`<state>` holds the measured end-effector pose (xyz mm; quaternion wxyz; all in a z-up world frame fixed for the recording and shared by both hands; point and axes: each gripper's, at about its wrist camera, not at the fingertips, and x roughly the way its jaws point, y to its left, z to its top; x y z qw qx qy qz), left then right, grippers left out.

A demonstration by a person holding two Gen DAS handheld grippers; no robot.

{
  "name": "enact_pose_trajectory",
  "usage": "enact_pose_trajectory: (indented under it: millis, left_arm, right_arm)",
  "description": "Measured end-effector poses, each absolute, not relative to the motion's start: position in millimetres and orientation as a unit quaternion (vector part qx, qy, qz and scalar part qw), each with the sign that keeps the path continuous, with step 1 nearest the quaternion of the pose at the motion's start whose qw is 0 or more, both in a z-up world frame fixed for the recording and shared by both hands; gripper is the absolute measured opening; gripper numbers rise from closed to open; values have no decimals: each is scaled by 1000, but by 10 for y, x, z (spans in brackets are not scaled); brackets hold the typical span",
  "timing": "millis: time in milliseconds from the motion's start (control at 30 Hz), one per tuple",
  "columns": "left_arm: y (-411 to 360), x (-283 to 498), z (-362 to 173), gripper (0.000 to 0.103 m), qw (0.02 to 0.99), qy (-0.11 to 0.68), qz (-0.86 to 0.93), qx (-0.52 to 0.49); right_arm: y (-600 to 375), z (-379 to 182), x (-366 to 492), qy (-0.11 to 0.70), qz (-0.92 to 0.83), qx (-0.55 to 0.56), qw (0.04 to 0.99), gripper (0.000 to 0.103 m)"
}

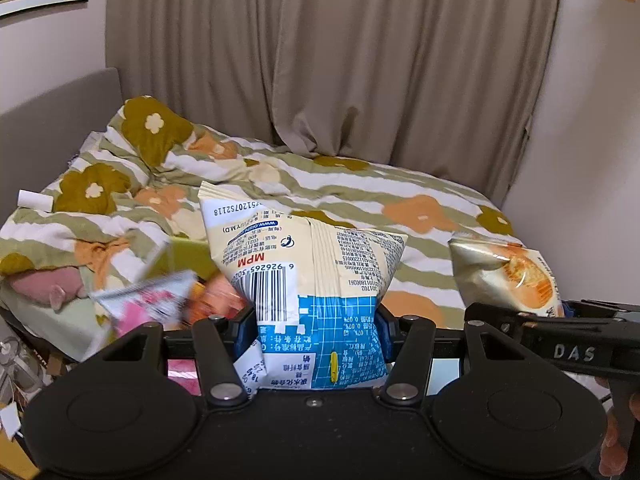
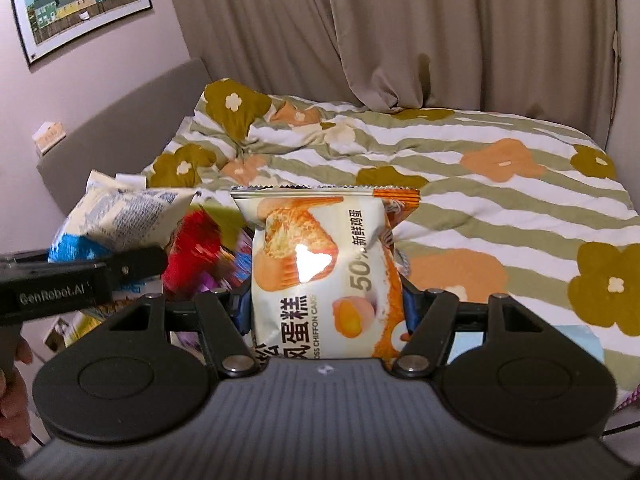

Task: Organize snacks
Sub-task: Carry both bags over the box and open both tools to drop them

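- A blurred heap of snack packets (image 1: 160, 304) lies low at the left of the left wrist view, in pink, white and orange; they are too smeared to tell apart.
- The left gripper (image 1: 316, 328) has its jaws closed on a cream-and-blue snack bag (image 1: 304, 264), pinched at its lower part, back side and barcode toward the camera, held clear above the flowered bed (image 1: 360, 196).
- The right gripper (image 2: 326, 304) stands just beside it, jaws clamped on a chiffon cake packet (image 2: 320, 264), upright with its crimped top edge level.
- Step in hand, as I judge it: both packets are picked and in the air, in carry.
- No box or shelf shows, so the next move calls for finding the place for each, keeping both grips firm, then setting one down at a time.
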<state>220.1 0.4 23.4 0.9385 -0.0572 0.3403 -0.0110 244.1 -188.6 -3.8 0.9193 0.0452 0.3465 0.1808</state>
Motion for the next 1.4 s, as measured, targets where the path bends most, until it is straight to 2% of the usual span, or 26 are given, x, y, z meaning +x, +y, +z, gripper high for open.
enact_pose_trajectory:
  millis: [233, 567, 600, 633, 667, 1167, 1200, 1267, 1300, 1333, 1400]
  left_arm:
    - [615, 2428, 273, 60, 938, 342, -36, -54]
    - [1113, 2632, 79, 60, 923, 370, -89, -57]
    - [1140, 2632, 63, 60, 921, 373, -91, -60]
    - [1159, 2628, 47, 60, 920, 376, -95, -62]
    - [1174, 2620, 36, 60, 919, 378, -97, -63]
    - [1047, 2480, 185, 61, 916, 371, -139, -62]
    - [1010, 2481, 175, 63, 915, 374, -141, -61]
    - [955, 2484, 137, 80, 913, 376, -147, -62]
    - [931, 2485, 115, 97, 913, 376, -145, -60]
    - [925, 2480, 94, 103, 915, 374, -139, -57]
    - [923, 2448, 53, 103, 918, 372, -128, -48]
  right_arm:
    - [-1247, -3, 2668, 356, 153, 72, 919, 80]
    - [-816, -304, 2968, 373, 92, 149, 911, 84]
    - [-811, -338, 2987, 373, 89, 157, 910, 87]
    - [-813, -359, 2988, 370, 84, 164, 910, 101]
    - [-816, -368, 2984, 365, 78, 168, 912, 103]
    - [-986, -57, 2549, 321, 56, 151, 933, 103]
    - [-995, -32, 2533, 319, 56, 151, 934, 103]
    - [-1020, 0, 2512, 317, 57, 150, 935, 103]
    - [-1026, 5, 2503, 318, 58, 150, 934, 103]
    - [-1026, 5, 2495, 320, 59, 149, 934, 103]
    - [-1030, -16, 2481, 324, 61, 149, 932, 103]
